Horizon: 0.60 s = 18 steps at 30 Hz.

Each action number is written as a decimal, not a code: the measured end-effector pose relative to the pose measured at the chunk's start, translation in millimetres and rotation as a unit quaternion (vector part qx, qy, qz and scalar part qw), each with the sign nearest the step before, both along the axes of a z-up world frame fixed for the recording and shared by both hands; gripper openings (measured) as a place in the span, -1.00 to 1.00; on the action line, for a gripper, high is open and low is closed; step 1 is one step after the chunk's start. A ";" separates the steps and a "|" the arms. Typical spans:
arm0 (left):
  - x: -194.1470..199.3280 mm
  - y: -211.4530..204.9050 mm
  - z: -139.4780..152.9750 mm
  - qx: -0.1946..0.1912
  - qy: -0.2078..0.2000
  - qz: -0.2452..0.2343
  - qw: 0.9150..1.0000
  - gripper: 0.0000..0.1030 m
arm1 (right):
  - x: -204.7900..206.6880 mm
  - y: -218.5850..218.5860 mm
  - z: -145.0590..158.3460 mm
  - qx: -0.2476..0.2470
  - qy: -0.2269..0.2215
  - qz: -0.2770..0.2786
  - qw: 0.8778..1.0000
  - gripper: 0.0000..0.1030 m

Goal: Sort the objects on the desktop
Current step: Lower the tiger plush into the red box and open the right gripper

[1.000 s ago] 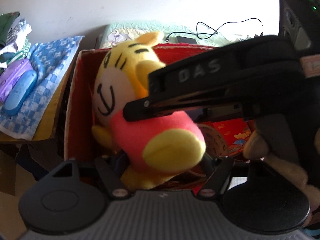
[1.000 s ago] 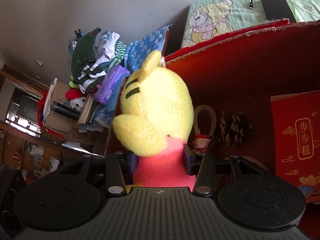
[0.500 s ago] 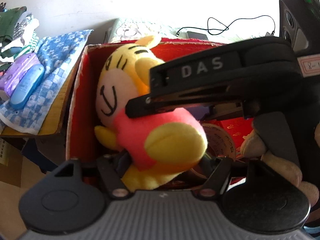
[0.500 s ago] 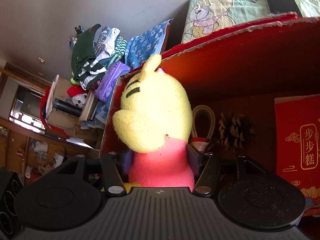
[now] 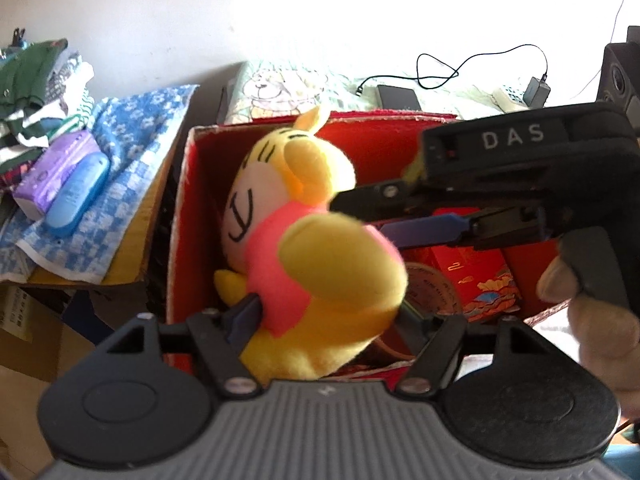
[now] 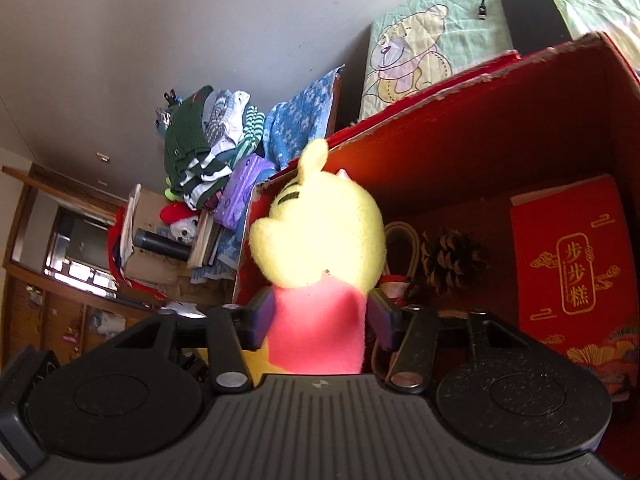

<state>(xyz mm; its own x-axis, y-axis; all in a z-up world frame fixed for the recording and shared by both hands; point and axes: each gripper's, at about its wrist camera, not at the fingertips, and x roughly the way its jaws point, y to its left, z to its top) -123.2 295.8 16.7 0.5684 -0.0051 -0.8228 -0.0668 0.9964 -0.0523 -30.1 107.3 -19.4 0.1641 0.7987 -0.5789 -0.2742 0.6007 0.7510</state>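
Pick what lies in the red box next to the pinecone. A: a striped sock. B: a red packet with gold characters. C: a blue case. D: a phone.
B: in the right wrist view the red packet stands just right of the pinecone inside the red box.

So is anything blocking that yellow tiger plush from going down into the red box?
Partly. The yellow tiger plush in a pink shirt hangs over the red cardboard box, where a brown pinecone and red packet already lie.

Strong light blows out the white wall (image 5: 320, 8) at twelve o'clock in the left view; the right view is dimmer; fisheye bends edges, corners vignetted.
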 end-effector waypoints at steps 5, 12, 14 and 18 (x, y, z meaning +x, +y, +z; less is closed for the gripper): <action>-3.8 -0.3 2.9 -0.002 -0.003 -0.001 1.000 0.47 | 3.2 3.9 -7.2 -0.017 0.017 0.000 1.000 -0.42; -8.3 -1.0 10.5 0.006 -0.025 -0.004 1.000 0.39 | 2.1 20.8 -7.7 -0.014 0.005 0.031 0.999 -0.58; -5.2 -1.0 6.0 0.013 -0.017 0.003 1.000 0.38 | 2.7 26.0 -9.9 -0.020 0.002 0.036 0.999 -0.58; 5.9 2.3 -3.5 0.014 0.004 0.017 1.000 0.34 | 5.5 26.7 -12.9 -0.025 0.004 0.035 0.999 -0.57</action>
<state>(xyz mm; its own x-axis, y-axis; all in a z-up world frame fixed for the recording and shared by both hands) -117.3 298.1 13.2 0.5607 0.0378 -0.8272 -0.1018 0.9945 -0.0235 -24.6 134.0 -32.3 0.1054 0.7781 -0.6193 -0.3111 0.6173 0.7226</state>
